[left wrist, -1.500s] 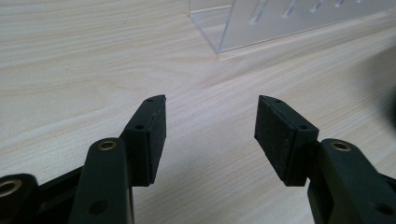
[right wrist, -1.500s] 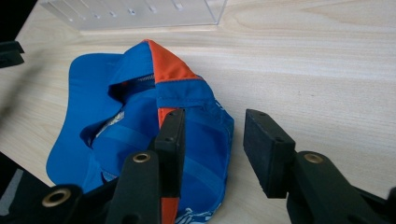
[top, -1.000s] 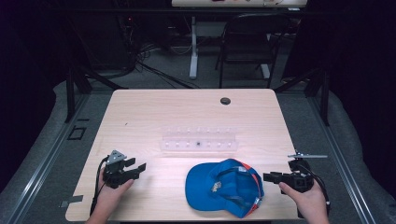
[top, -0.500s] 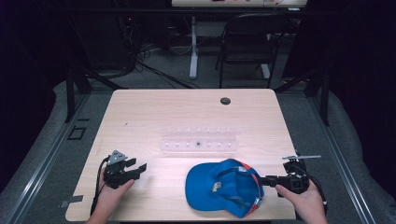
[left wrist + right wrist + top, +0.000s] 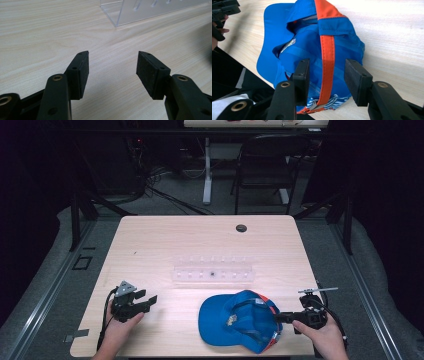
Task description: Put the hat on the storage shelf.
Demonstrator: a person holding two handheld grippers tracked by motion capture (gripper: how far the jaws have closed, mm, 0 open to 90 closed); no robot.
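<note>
Right gripper (image 5: 325,68): jaws wide, just opening, astride blue cap (image 5: 307,47) orange strap (image 5: 328,57) | Left gripper (image 5: 112,67): jaws wide, empty, acrylic rack (image 5: 150,10) ahead

Blue cloth cap (image 5: 235,320), matt, orange-trimmed; pale wood-grain table (image 5: 165,240), smooth; clear glossy plastic rack (image 5: 214,274); matt black pads (image 5: 84,72).

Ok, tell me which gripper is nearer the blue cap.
Right. The right gripper is at the blue cap, jaws straddling its orange strap; the left gripper sits apart, off the cap's left.
</note>
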